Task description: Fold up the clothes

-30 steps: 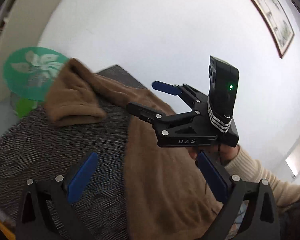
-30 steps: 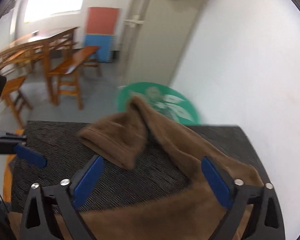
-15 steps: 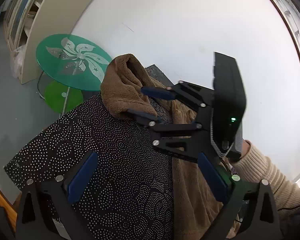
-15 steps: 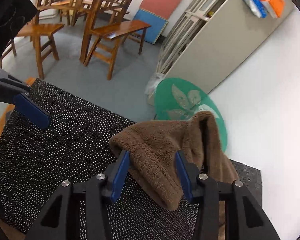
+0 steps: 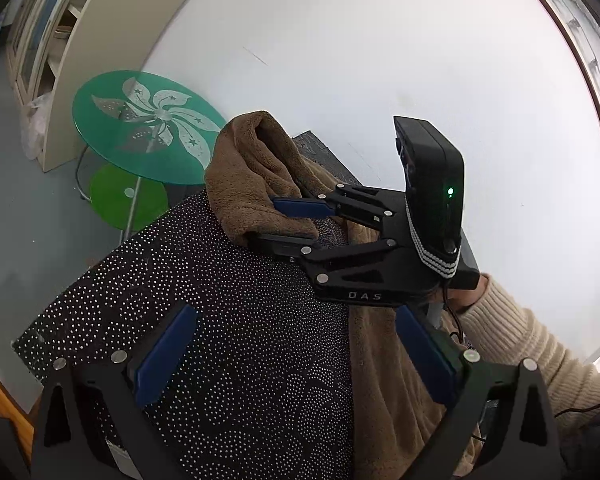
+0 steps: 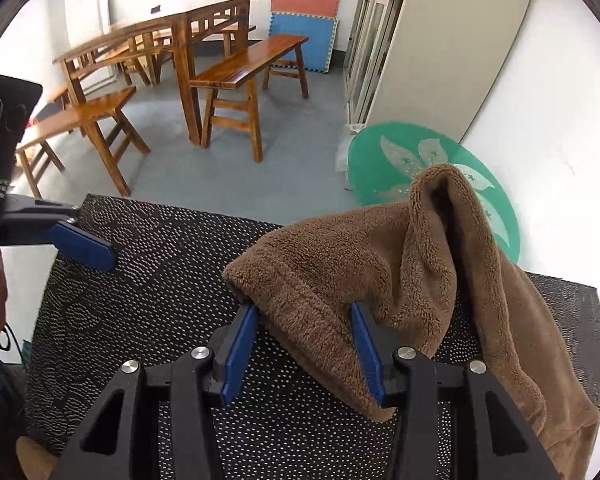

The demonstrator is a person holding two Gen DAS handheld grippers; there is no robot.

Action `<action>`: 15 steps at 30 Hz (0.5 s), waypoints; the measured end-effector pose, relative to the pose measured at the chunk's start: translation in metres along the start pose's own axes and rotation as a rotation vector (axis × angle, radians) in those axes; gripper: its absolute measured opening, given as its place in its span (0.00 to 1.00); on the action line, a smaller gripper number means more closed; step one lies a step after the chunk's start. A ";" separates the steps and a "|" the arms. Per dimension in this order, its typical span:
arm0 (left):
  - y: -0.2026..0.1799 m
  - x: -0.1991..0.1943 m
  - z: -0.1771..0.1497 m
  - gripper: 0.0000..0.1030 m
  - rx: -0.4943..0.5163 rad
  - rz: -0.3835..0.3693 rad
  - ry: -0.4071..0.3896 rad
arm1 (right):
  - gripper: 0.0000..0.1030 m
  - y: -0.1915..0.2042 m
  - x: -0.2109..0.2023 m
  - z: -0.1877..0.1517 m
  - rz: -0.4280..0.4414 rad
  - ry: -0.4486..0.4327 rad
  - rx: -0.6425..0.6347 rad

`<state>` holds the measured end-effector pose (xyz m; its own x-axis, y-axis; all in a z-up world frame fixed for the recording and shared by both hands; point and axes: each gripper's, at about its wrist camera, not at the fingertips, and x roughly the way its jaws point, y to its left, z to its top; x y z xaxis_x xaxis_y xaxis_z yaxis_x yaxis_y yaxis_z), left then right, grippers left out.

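Your left gripper (image 5: 288, 354) hangs with its blue pads spread wide over the dotted black worktop (image 5: 228, 320), nothing between them. Further right, your right gripper (image 6: 304, 344) is clamped on a thick fold of the brown fleece garment (image 6: 340, 276), both pads pressing into the pile. That garment rises in a peak beyond the pads, then trails down along the worktop's right edge beside the white wall (image 5: 380, 60).

plain common room (wooden benches (image 6: 246, 70), foam mats (image 6: 305, 16), cabinet (image 6: 432, 40))
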<state>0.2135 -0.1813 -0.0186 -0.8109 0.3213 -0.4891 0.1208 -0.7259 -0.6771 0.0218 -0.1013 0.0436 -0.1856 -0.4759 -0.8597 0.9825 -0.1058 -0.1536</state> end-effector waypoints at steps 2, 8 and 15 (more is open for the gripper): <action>0.000 0.002 0.001 0.98 0.003 0.006 0.000 | 0.48 0.004 0.002 0.003 -0.017 0.002 -0.009; 0.001 -0.002 0.003 0.98 -0.022 -0.006 -0.013 | 0.27 0.006 0.004 0.019 -0.041 0.013 0.037; -0.001 -0.001 0.009 0.98 -0.052 -0.019 -0.029 | 0.05 -0.025 -0.053 0.053 -0.180 -0.179 0.161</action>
<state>0.2093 -0.1866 -0.0122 -0.8294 0.3167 -0.4602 0.1341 -0.6868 -0.7143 0.0065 -0.1201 0.1189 -0.3705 -0.5821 -0.7238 0.9208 -0.3327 -0.2038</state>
